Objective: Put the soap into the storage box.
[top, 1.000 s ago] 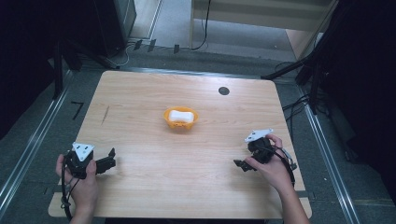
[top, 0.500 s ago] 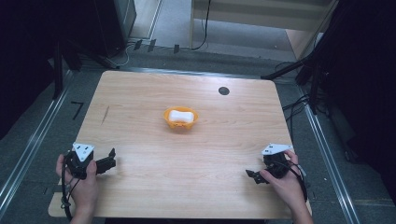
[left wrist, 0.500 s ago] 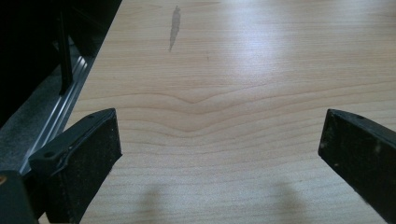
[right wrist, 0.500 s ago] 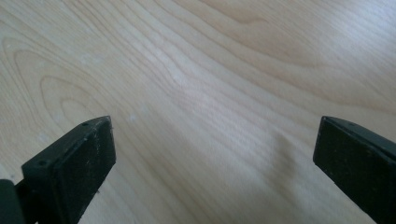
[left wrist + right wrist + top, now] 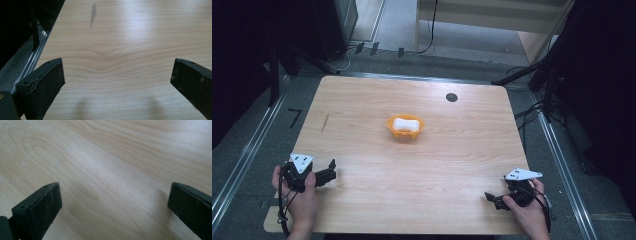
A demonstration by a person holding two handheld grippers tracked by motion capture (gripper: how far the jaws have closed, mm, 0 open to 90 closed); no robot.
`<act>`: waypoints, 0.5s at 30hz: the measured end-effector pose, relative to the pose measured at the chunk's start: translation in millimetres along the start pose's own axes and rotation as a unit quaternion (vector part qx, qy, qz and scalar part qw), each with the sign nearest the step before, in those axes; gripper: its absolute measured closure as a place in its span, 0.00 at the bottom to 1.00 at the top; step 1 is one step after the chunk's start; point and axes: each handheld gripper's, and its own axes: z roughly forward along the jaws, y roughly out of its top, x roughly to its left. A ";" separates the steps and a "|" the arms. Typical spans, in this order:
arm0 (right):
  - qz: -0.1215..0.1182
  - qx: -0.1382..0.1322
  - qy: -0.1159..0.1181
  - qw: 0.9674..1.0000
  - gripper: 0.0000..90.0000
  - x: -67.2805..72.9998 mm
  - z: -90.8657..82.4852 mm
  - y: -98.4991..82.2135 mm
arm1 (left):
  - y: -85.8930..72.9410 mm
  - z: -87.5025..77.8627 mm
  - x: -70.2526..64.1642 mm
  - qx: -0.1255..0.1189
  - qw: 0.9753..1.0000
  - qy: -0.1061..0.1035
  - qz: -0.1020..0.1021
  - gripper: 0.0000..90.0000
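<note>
The orange bowl point(image 5: 405, 126) sits near the middle of the wooden table point(image 5: 362, 210), with a white block point(image 5: 405, 123) lying inside it. The left gripper point(image 5: 331, 172) rests far from the bowl, near the table's front left corner, its jaws spread wide with nothing between them. The right gripper point(image 5: 492, 199) rests far from the bowl too, near the front right corner, jaws also wide apart and holding nothing.

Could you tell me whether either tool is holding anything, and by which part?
Nothing is held: the left tool and right tool are open over bare table.
</note>
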 end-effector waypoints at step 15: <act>0.028 -0.064 -0.032 0.997 0.00 -11.6 -30.8 -34.4 | 0.0 -0.3 -0.7 0.001 1.000 0.002 0.003 0.00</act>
